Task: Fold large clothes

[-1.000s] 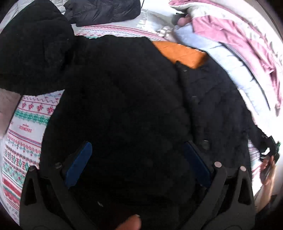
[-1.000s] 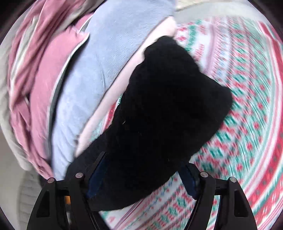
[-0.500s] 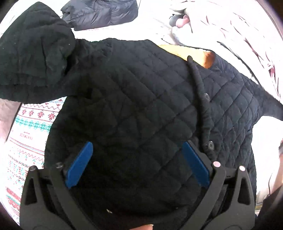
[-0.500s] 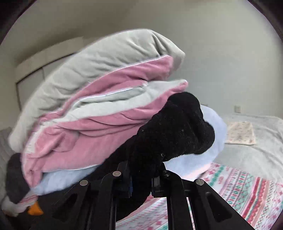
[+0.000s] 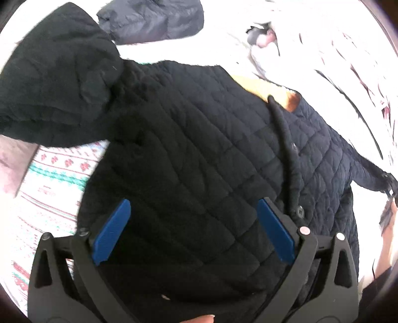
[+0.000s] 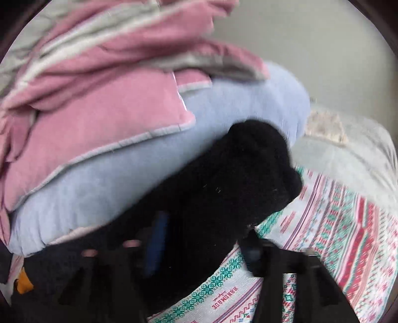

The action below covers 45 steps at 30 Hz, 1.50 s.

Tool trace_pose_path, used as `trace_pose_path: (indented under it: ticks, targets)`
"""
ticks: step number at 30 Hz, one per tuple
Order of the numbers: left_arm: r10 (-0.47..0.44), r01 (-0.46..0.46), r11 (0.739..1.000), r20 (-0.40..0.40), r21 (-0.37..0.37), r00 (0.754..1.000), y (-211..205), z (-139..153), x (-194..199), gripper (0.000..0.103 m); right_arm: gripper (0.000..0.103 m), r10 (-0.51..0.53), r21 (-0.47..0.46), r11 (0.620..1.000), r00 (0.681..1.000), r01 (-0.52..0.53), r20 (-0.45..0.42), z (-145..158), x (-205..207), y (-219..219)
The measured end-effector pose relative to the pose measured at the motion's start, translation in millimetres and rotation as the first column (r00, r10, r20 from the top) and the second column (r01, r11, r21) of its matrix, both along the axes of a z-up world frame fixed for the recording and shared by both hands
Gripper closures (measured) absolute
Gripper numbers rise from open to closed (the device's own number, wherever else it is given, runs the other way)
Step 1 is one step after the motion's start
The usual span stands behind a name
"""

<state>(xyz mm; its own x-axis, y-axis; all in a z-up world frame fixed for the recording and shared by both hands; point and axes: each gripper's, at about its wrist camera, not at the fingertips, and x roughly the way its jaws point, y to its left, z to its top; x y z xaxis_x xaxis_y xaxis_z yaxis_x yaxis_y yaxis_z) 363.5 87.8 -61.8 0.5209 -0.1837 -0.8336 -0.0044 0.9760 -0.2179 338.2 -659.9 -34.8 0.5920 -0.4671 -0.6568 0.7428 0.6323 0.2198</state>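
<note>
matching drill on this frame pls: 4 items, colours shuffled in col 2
Items:
1. quilted jacket
2. jacket lining at the collar
3. gripper pads
4. folded blanket on top of the pile

Colours:
A. pink with grey edging
B. orange
C. black
D. blue

Pairs: 1-C, 2-B, 3-D, 4-A

We see the black quilted jacket [image 5: 199,154] filling the bed centre; open patterned bedspread [image 5: 49,179] lies at nine o'clock. At one o'clock the stacked pink and blue bedding [image 6: 119,129] blocks passage, and a dark puffer jacket [image 5: 151,20] sits at twelve.
</note>
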Motion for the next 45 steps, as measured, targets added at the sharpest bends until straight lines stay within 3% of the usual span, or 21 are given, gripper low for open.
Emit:
trace_pose_path:
  ticks: [2,4,6,8,9,10,12,13,16,19,22,24,26,28,30,32,33,36,39,42,45]
  targets:
    - [0.013,-0.013,1.0,0.004,0.008,1.0,6,2,1,0.002,0.025,-0.003,0.068,0.998,1.0,0.002,0.004,-9,-6,-6]
    - [0.017,-0.017,1.0,-0.009,-0.005,1.0,5,1,2,0.002,0.025,0.05,0.268,0.963,0.998,-0.038,-0.038,-35,-5,-19]
    - [0.022,-0.022,1.0,-0.028,-0.021,0.999,6,-2,3,0.002,0.024,0.173,0.518,0.843,0.985,-0.143,-0.008,-68,-1,-15]
    - [0.014,-0.016,0.999,-0.04,-0.033,0.999,4,-4,4,0.002,0.024,0.296,0.615,0.738,0.952,-0.277,0.074,-78,3,4]
    - [0.007,-0.009,0.999,-0.042,-0.038,0.999,2,-4,4,0.002,0.024,0.351,0.618,0.716,0.932,-0.326,0.085,-75,7,15]
    - [-0.002,0.001,0.999,-0.042,-0.04,0.999,0,-3,4,0.002,0.024,0.383,0.603,0.716,0.92,-0.351,0.081,-70,9,23]
    - [-0.013,0.012,0.999,-0.039,-0.032,0.999,-3,-1,2,0.002,0.024,0.526,0.509,0.723,0.85,-0.468,0.034,-54,22,57]
    - [-0.018,0.017,0.999,-0.038,-0.028,0.999,-3,-1,1,0.002,0.024,0.614,0.487,0.686,0.789,-0.541,0.013,-53,28,77]
    - [-0.01,0.01,1.0,-0.046,-0.014,0.999,7,-1,-2,0.002,0.025,0.82,0.532,0.502,0.57,-0.682,-0.043,-70,36,140]
    - [0.013,-0.015,0.999,-0.066,-0.037,0.998,25,0,-6,0.002,0.026,0.863,0.509,0.47,0.496,-0.721,-0.095,-71,32,170]
    - [0.035,-0.039,0.997,-0.063,-0.059,0.997,46,8,-21,0.002,0.026,0.867,0.468,0.481,0.483,-0.741,-0.127,-69,20,183]
    - [0.034,-0.037,0.996,-0.049,-0.075,0.998,60,15,-39,0.002,0.026,0.854,0.356,0.518,0.49,-0.778,-0.173,-51,6,206]
    - [0.036,-0.04,0.995,-0.044,-0.096,0.998,74,20,-61,0.002,0.026,0.853,0.194,0.504,0.451,-0.842,-0.262,-30,-17,250]
    - [0.035,-0.04,0.991,-0.042,-0.128,0.999,85,23,-81,0.002,0.026,0.873,0.076,0.441,0.407,-0.895,-0.269,-14,-41,292]
    - [0.027,-0.031,0.984,-0.027,-0.175,0.999,100,27,-111,0.002,0.026,0.906,-0.017,0.313,0.304,-0.95,-0.296,-2,-92,350]
    - [0.028,-0.027,0.978,0.002,-0.206,1.0,111,31,-146,0.002,0.026,0.927,-0.054,0.238,0.243,-0.97,-0.285,3,-134,390]
    - [0.03,-0.021,0.978,0.037,-0.209,0.999,116,33,-171,0.002,0.026,0.954,-0.054,0.17,0.178,-0.984,-0.242,4,-169,414]
    - [-0.023,0.039,0.981,0.085,-0.189,0.996,113,32,-230,0.002,0.026,0.989,-0.035,0.022,0.027,-0.999,-0.145,-8,-242,456]
    - [-0.141,0.154,0.985,0.153,-0.08,0.978,93,28,-289,0.002,0.026,0.978,-0.037,-0.111,-0.102,-0.993,-0.185,-40,-318,500]
    - [-0.298,0.282,0.954,0.194,0.102,0.935,51,18,-335,0.002,0.026,0.951,-0.056,-0.165,-0.144,-0.985,-0.274,-77,-367,535]
    - [-0.45,0.368,0.865,0.204,0.341,0.87,0,4,-357,0.002,0.026,0.913,-0.132,-0.128,-0.065,-0.983,-0.404,-105,-376,565]
